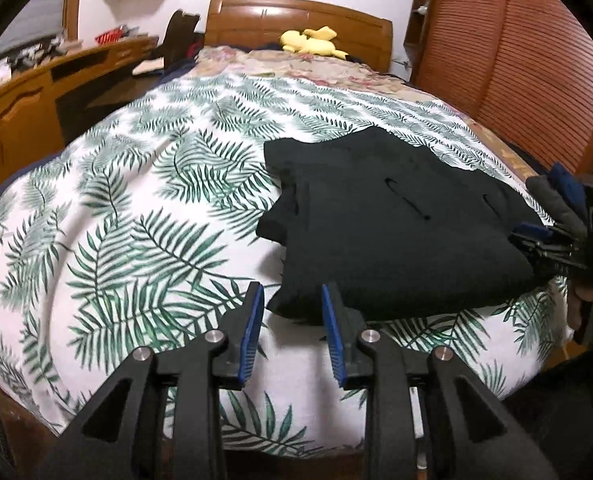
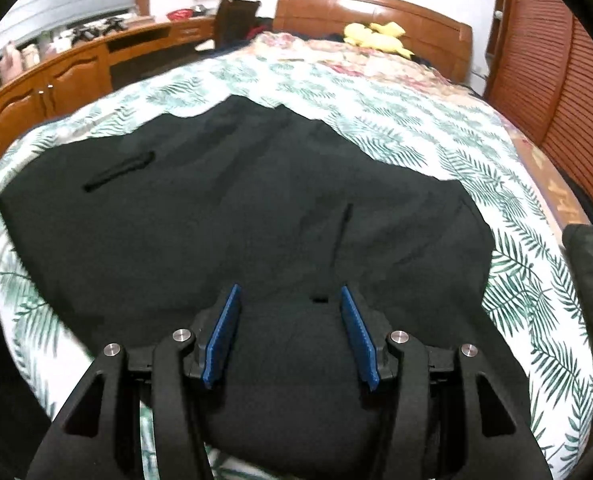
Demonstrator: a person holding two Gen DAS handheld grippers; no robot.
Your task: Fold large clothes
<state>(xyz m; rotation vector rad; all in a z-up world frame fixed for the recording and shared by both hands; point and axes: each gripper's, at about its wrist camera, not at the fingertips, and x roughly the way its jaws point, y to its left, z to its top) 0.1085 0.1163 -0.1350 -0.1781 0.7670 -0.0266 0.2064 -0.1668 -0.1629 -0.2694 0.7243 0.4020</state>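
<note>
Already the black garment (image 1: 396, 224) lies folded into a compact slab on the leaf-print bedspread (image 1: 144, 208), sitting right of centre in the left wrist view and filling the middle of the right wrist view. The left gripper (image 1: 292, 300) hovers at the lower centre of its frame, its blue pads a narrow gap apart with only bedspread showing between them; it holds nothing, its tips just beside the garment's near left corner. The right gripper (image 2: 290, 294) stands over the near edge of the garment, jaws about half apart, dark cloth beneath them but no pinch that I can see. My guess is that another fold, or a tidying of the edge, is in hand: each gripper would need to close on a near corner, lift both together and carry them away toward the far edge without dragging the layers askew. The bed is wide and soft, so the cloth may sag under pressure. A wooden headboard (image 1: 296, 24) stands at the top, a yellow plush toy (image 1: 310, 42) before it, a wooden desk (image 1: 28, 92) at the upper left and a slatted wooden wardrobe (image 1: 516, 52) at the upper right.
</note>
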